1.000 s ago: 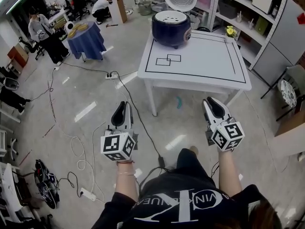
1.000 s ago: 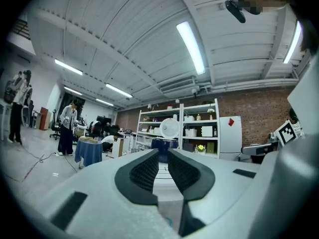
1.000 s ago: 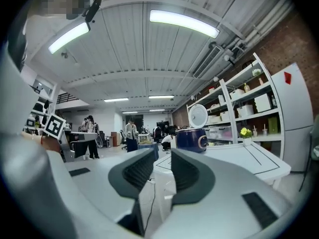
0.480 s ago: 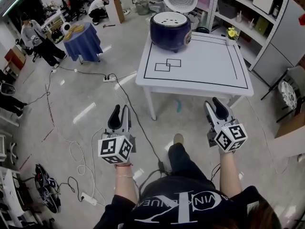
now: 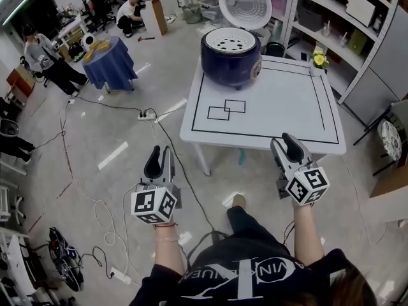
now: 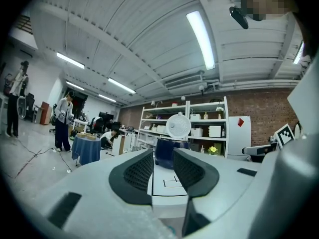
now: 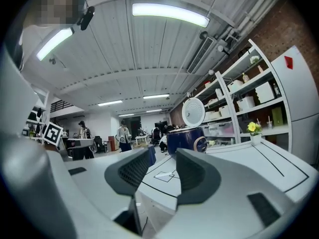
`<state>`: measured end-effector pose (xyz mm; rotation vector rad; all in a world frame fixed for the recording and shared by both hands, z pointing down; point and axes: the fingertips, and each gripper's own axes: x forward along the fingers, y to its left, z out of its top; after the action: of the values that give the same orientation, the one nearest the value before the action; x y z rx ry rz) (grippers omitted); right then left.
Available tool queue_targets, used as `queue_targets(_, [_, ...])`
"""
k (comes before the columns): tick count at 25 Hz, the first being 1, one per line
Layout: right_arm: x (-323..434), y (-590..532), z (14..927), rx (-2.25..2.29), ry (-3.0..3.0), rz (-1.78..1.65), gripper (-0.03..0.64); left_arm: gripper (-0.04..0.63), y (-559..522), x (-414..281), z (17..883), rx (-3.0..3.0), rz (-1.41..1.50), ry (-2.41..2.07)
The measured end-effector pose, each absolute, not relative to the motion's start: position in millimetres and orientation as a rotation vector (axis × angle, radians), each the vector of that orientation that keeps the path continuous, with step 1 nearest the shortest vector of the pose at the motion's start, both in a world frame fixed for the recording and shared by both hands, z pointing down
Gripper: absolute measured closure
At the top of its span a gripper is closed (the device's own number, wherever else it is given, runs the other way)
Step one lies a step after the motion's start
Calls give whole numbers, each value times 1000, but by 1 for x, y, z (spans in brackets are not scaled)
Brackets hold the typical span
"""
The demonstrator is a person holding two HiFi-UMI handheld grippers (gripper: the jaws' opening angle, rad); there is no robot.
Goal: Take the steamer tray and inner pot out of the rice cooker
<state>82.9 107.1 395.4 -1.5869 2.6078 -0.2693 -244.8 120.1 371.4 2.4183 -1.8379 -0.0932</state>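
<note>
A dark blue rice cooker (image 5: 231, 56) stands at the far left corner of the white table (image 5: 280, 123). Its lid (image 5: 245, 4) is up, and the white perforated steamer tray (image 5: 232, 43) sits in its top. The inner pot is hidden under it. My left gripper (image 5: 159, 163) is over the floor, short of the table. Its jaws have just opened and stand apart on nothing. My right gripper (image 5: 287, 148), at the table's near edge, has also just opened and is empty. Both point level at the cooker (image 6: 167, 153) (image 7: 185, 139).
Cables and a power strip (image 5: 148, 115) lie on the floor left of the table. A round table with a blue cloth (image 5: 108, 59) and several people are at the back left. Shelves (image 5: 347, 18) stand behind the table, and a small flower pot (image 5: 319, 58) sits on its far edge.
The person has stepped toward the table, so it and the cooker are nearer. Both grippers' jaws, close together a second ago, now stand apart.
</note>
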Motion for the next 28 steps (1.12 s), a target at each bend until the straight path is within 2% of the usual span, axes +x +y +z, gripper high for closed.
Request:
queue_targets(14, [108,-47,399,-1532,2672,-275,465,499,-32,-208,366,2404,-119,-1851])
queue_targets(28, [122,-102,408,-1499,2693,-310,464,498,-96,-168,370,2435,-92,-1790])
